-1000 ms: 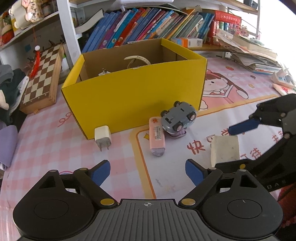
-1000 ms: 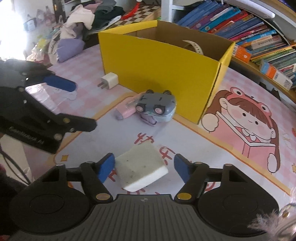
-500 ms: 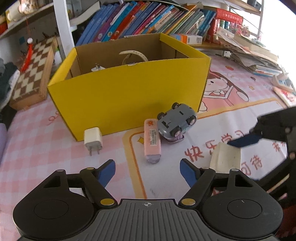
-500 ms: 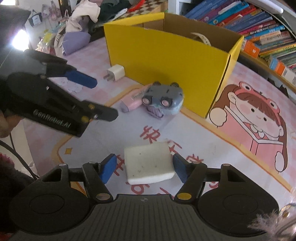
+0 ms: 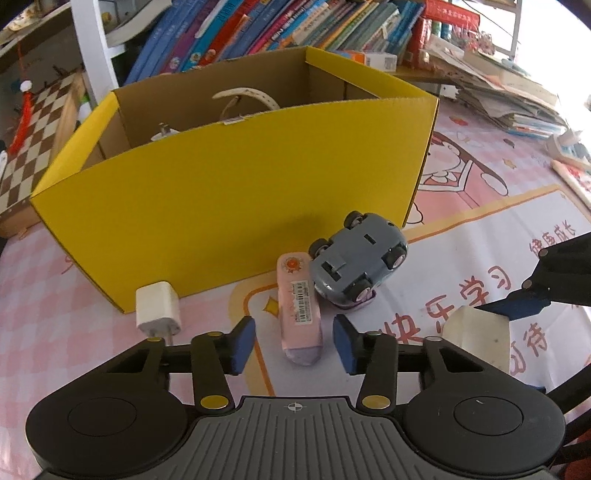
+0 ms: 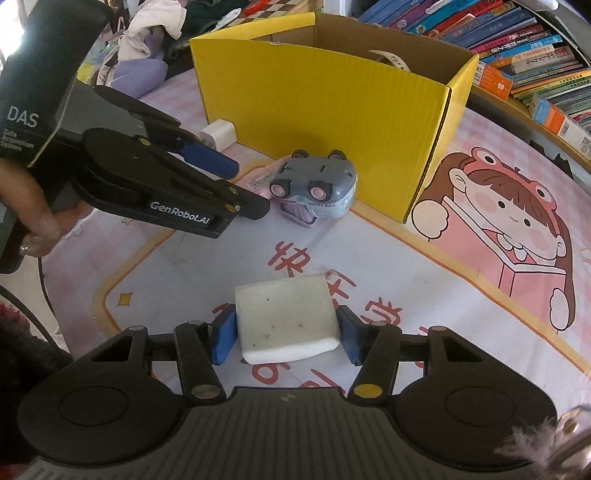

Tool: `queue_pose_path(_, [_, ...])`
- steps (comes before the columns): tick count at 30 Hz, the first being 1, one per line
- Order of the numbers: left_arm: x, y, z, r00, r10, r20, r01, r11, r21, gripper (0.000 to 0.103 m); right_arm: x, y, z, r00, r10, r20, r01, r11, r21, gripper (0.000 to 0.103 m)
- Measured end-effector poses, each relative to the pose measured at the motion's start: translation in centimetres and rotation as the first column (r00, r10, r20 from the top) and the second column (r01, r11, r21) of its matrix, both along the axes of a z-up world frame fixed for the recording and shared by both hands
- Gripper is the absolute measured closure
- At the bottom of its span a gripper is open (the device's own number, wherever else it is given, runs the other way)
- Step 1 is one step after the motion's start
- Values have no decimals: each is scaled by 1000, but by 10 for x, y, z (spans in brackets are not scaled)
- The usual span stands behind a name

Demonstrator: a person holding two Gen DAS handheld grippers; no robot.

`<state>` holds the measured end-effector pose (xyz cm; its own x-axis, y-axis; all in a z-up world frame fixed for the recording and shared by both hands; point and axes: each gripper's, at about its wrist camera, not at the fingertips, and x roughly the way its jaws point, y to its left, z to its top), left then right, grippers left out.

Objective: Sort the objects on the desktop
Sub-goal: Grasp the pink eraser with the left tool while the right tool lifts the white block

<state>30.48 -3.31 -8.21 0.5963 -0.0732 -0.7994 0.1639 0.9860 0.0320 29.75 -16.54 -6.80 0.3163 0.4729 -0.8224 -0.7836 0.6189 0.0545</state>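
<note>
A pink eraser (image 5: 299, 314) lies on the mat in front of the yellow box (image 5: 240, 206), with its near end between the pads of my left gripper (image 5: 293, 347). The jaws are open, with a gap on each side. A grey toy car (image 5: 358, 269) lies upside down against the eraser. A white charger (image 5: 158, 310) rests by the box's front wall. In the right wrist view, my right gripper (image 6: 286, 339) has both pads against the sides of a white block (image 6: 286, 314), which rests on the mat. My left gripper (image 6: 247, 188) reaches in from the left, near the car (image 6: 317, 188).
The yellow box (image 6: 332, 92) holds a beige strap (image 5: 243, 96) and a white plug (image 5: 162, 133). Behind it are a bookshelf (image 5: 295, 26) and a chessboard (image 5: 33, 140). Stacked papers (image 5: 509, 99) lie at the right, clothes (image 6: 147, 40) at the far left.
My left gripper moved forward over the pink eraser and its jaws narrowed around it. My right gripper's jaws closed in onto the white block, which turned square between them.
</note>
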Motion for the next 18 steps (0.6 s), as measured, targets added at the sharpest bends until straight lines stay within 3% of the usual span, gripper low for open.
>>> queue_pose_path(6, [5,3,-3,1000,3,-14,-3,1000,-14,67,1,1,-1,1000,-13,-2,13,1000,-8,47])
queue_pose_path(9, [4,4,-2,1000,-8,-15,8,1000,-17,80,-1,2,-1,1000,-13,-4,13,1000,-13,49])
queue_pose_path(18, [-19,24,14,1000,21,1,-21,998,-65,81,-5,2,8,999,-35,31,35,999,-4,58])
